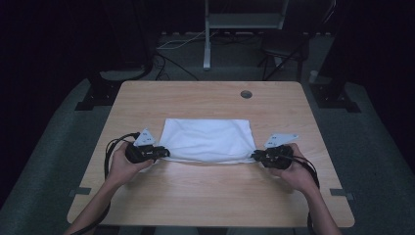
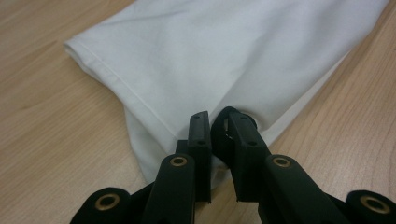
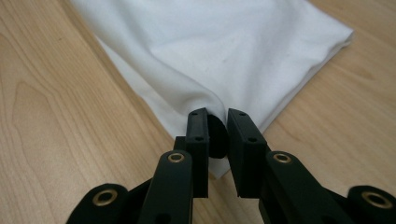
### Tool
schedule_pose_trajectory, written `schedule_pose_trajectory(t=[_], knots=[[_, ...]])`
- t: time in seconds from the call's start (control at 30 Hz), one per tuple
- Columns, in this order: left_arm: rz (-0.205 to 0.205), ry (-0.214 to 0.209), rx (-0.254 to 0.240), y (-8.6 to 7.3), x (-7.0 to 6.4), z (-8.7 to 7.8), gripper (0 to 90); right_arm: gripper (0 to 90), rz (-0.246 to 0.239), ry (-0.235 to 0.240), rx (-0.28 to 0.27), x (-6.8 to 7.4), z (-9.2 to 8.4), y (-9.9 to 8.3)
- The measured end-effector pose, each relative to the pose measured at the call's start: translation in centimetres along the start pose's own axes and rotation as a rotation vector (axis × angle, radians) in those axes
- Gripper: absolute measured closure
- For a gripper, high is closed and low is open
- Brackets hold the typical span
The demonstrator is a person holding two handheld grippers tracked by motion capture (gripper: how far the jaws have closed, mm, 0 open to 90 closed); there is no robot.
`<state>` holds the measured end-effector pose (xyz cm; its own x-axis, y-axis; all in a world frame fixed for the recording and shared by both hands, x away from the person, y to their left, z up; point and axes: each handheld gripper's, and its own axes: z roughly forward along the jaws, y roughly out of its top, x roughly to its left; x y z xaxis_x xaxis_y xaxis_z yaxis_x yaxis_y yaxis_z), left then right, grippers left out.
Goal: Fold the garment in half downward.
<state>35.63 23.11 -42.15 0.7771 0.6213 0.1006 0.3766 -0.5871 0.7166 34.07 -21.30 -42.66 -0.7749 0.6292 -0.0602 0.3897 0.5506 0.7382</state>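
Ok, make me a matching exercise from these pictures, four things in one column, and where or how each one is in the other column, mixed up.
Things:
1. white cloth
2. left gripper
3. right gripper
4. round hole in the table

Places or states:
A. near the far edge of the table top, beyond the cloth
B. shut on the cloth's near right corner
C. lies folded flat on the middle of the table
D. shut on the cloth's near left corner

Pairs: 1-C, 2-D, 3-B, 4-A
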Motion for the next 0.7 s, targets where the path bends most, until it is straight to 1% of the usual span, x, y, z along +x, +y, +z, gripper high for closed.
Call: schedule_pose_trajectory(t=[0.13,0.2,0.33,0.43,0.57,0.7], knots=[[-0.009,-0.003,0.003,-0.24,0.03,0.27,79.7,79.2,0.003,0.005,0.015,-0.07,0.29,-0.39],[-0.015,-0.010,0.007,-0.40,0.09,0.45,79.6,79.2,0.011,0.007,0.017,-0.02,0.37,-0.48],[-0.030,-0.016,0.002,-0.67,0.23,0.52,79.2,79.1,0.007,0.010,0.020,0.02,0.54,-0.57],[-0.045,-0.020,-0.003,-0.83,0.32,0.51,78.3,78.7,0.016,0.011,0.024,0.01,0.53,-0.61],[-0.049,-0.015,-0.005,-0.88,0.35,0.47,75.0,75.1,0.021,0.015,0.024,0.06,0.60,-0.62],[-0.072,-0.024,-0.012,-0.97,0.39,0.37,68.8,69.9,0.022,0.023,0.023,0.18,0.68,-0.60]])
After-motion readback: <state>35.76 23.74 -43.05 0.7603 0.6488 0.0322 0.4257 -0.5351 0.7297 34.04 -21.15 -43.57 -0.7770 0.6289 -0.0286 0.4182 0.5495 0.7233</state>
